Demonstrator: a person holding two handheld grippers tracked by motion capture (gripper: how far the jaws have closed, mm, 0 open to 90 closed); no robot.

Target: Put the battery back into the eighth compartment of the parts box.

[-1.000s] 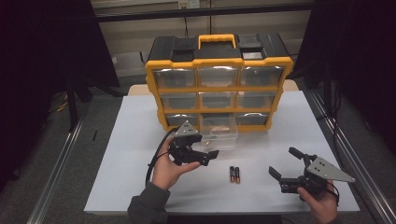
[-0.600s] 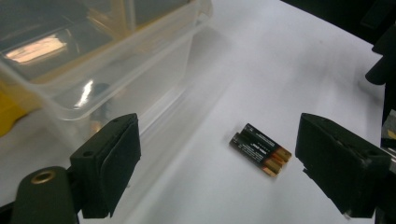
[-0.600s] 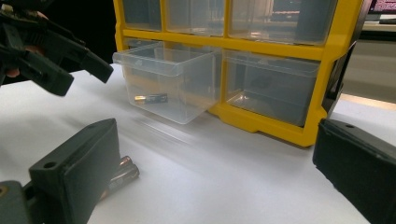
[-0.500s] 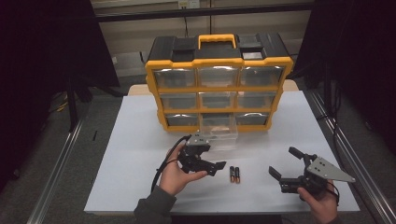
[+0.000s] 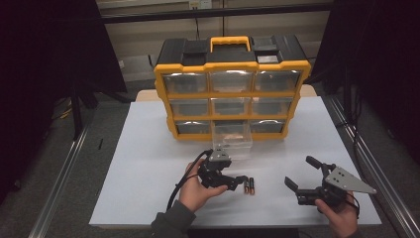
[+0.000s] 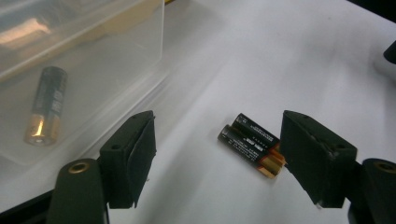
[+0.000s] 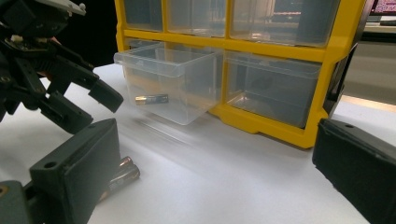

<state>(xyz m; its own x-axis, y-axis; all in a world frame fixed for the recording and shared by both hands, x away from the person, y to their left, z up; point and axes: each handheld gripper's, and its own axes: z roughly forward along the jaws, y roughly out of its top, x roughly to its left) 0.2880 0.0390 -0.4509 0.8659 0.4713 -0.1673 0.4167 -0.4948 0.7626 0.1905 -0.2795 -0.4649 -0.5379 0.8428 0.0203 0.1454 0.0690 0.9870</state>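
Left tool hangs low over the bench, tilted toward the two batteries that lie side by side near the front edge, about midway along it. Its jaws have just been closing, yet they stand apart: in the left gripper view the batteries lie on the white surface between the two black pads, closer to the right-hand one, and neither pad touches them. Nothing is gripped.

Beyond the batteries, toward the back, the clear drawer is pulled out of the bottom row of the yellow organizer, with one battery already lying in it; the right gripper view shows that battery on the drawer floor.

Right tool rests near the front right corner, jaws wide and empty, well apart from the batteries.

The step in hand looks like the pick-up of the next battery for the drawer. The next move calls for care, since the pair touch each other: the left tool must come down the rest of the way with one pad on each side of a single battery, or of both if taken together, then close until the pads press firmly. A skewed approach could roll one away.
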